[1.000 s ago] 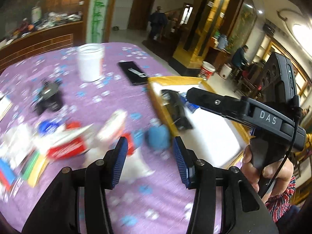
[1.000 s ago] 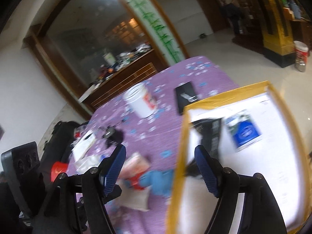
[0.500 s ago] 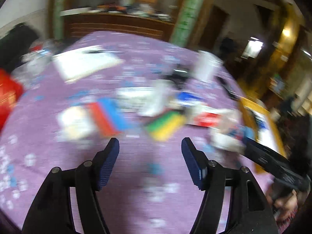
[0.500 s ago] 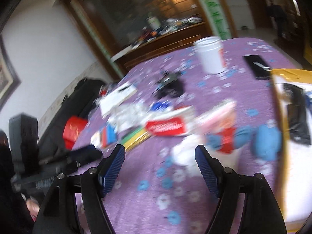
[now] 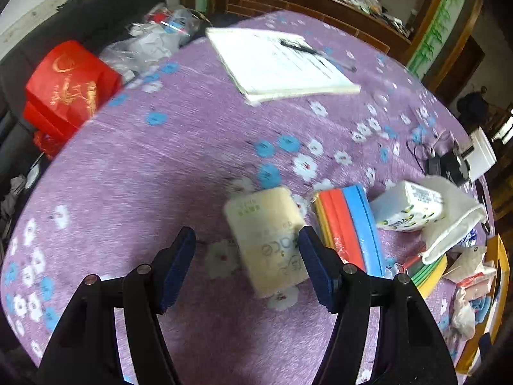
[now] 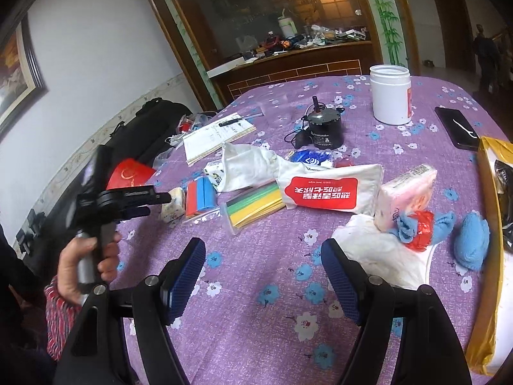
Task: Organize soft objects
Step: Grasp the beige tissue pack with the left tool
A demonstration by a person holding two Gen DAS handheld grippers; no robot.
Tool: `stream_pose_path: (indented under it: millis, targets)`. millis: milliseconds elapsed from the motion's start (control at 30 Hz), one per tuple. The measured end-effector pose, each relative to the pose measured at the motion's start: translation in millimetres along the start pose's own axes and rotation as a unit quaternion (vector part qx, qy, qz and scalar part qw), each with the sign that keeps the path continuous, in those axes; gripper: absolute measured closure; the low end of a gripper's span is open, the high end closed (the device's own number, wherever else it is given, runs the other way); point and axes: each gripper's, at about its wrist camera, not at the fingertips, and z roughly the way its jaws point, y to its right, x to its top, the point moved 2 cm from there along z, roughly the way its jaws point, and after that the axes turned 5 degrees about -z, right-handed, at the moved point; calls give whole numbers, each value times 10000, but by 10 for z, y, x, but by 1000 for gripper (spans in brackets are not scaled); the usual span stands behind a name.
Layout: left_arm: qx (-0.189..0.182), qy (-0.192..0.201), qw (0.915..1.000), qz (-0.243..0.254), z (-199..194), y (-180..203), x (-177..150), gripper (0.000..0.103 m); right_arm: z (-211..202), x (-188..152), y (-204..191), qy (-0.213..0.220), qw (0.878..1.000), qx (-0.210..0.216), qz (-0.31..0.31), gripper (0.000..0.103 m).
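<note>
My left gripper (image 5: 247,268), jaws just opened wide, hangs over a soft cream tissue pack (image 5: 267,240) on the purple flowered cloth (image 5: 154,173), beside flat foam sheets (image 5: 348,224). Only my right gripper (image 6: 263,276), spread and empty, shows the blue sock ball (image 6: 473,243).

A pale yellow tissue pack (image 5: 268,239) lies flat on the purple surface (image 5: 160,176), just beside a stack of red, orange and blue sponges (image 5: 348,224).
</note>
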Motion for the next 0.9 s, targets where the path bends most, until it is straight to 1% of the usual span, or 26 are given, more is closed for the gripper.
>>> stream_pose_path:
  millis: [67,133,167,200,233,267,300,333,467,533,633,767,800,900]
  targets:
    - [98,92,9999,90,35,47,2,30,5,4,2,-17,10000,9,-5,26]
    - [202,247,9992,253,54,79,3,30,11,7,-11,-38,10000,10,-47,26]
    - [242,307,9986,361,46,83,-13,32,20,17,-20,-50,10000,5,-70,26]
    - [238,348,9983,399,19,90,-15,46,39,30,-35,-71,9999,6,-97,26]
    - [247,409,9978,457,-20,75,-28,63,59,45,-54,-90,9999,9,-128,26]
    - [197,412,9978,474,-47,54,-36,66,88,67,-83,-115,9998,7,-175,26]
    - [-10,342,9983,464,-67,7,-45,70,132,99,-128,-154,9996,7,-253,26]
    - [-115,324,9982,491,-75,-16,-56,73,176,124,-174,-190,9993,13,-323,26]
    - [-397,413,9968,553,-85,-120,-67,74,481,298,-481,-394,9969,123,-674,27]
    - [-399,497,9963,576,-77,-129,-61,74,673,362,-641,-517,9946,219,-868,27]
    - [-342,577,9961,567,-47,-131,-12,74,1059,452,-890,-764,9904,220,-1131,27]
    - [-279,618,9964,518,-47,-166,9,72,1498,507,-1110,-950,9844,-5,-1483,27]
    - [-236,633,9966,470,-48,-189,14,72,1624,513,-1139,-1075,9822,-52,-1536,27]
    - [-277,614,9970,370,-60,-243,15,72,1861,537,-1165,-1270,9799,-156,-1531,27]
